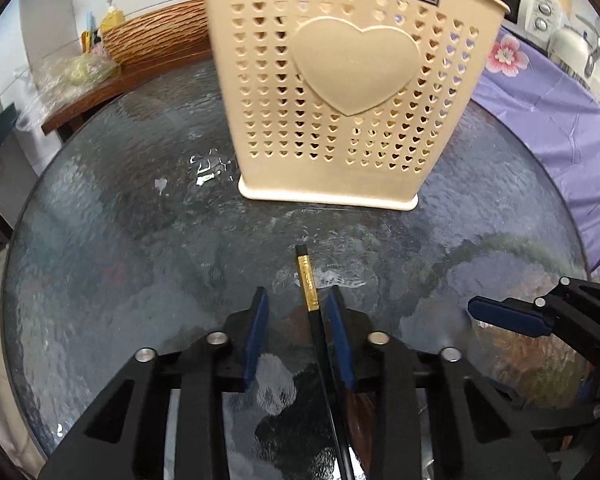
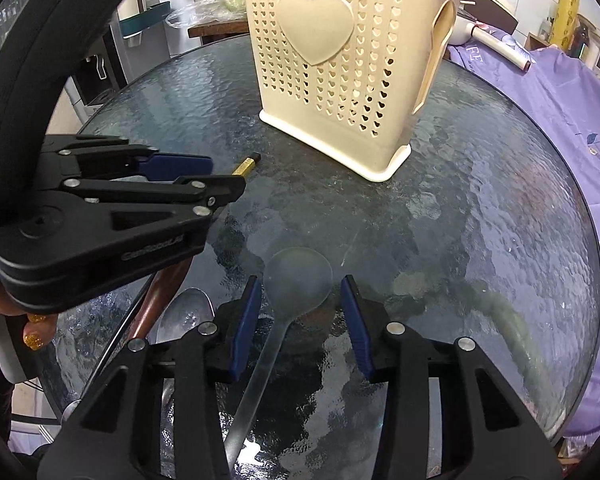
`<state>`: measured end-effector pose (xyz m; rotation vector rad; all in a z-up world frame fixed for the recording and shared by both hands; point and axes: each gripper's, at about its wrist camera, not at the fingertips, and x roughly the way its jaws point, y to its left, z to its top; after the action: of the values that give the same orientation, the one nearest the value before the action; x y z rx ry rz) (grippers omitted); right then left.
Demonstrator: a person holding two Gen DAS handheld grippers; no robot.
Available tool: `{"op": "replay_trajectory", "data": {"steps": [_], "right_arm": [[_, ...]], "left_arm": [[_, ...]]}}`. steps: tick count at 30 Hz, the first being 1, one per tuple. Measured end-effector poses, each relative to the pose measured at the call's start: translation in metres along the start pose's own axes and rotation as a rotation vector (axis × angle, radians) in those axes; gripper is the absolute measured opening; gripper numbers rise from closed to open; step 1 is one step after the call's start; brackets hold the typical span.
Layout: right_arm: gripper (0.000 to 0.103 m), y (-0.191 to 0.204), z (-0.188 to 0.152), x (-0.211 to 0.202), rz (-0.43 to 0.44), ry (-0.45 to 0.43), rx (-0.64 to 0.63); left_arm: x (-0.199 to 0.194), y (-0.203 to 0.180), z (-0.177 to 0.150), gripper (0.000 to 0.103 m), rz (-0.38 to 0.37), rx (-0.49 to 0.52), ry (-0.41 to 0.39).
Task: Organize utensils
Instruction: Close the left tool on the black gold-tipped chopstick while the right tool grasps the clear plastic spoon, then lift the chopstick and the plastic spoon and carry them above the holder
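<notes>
A cream utensil holder [image 1: 340,92] with heart holes stands upright on the round glass table [image 1: 140,240]; it also shows in the right wrist view [image 2: 340,60]. My left gripper [image 1: 298,300] is open around a black chopstick with a gold band [image 1: 308,284], which lies on the glass close to the right finger. The chopstick tip shows in the right wrist view [image 2: 247,165]. My right gripper [image 2: 300,286] is open around a clear plastic spoon [image 2: 296,276] lying on the glass. A metal spoon [image 2: 186,314] and a brown-handled utensil [image 2: 160,300] lie to its left.
A wicker basket [image 1: 156,36] and a plastic bag sit on a wooden shelf behind the table. A purple flowered cloth [image 1: 560,112] covers the surface at the right. My right gripper shows at the right edge of the left wrist view [image 1: 500,314].
</notes>
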<state>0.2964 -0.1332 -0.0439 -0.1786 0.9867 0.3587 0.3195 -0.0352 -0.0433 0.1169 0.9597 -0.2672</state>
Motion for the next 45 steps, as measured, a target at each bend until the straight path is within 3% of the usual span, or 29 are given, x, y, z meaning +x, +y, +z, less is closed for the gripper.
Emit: {"op": "replay_trajectory", "data": {"steps": [7,21,33,45], "right_arm": [[0.037,0.001,0.002,0.001,-0.005,0.002,0.003],[0.036,0.0,0.002,0.002,0.001,-0.009,0.004],[0.036,-0.016,0.005,-0.039,0.064,-0.177,0.041],[0.036,-0.019,-0.001,-0.106,0.08,-0.319,-0.002]], "left_arm": [[0.002,-0.015,0.006,0.009,0.03,0.054,0.011],[0.003,-0.013,0.005,0.007,0.021,0.032,0.001],[-0.034,0.01,0.012,0.007,0.006,-0.033,-0.107],[-0.105,0.014,0.01,0.007,-0.034,-0.058,-0.269]]}}
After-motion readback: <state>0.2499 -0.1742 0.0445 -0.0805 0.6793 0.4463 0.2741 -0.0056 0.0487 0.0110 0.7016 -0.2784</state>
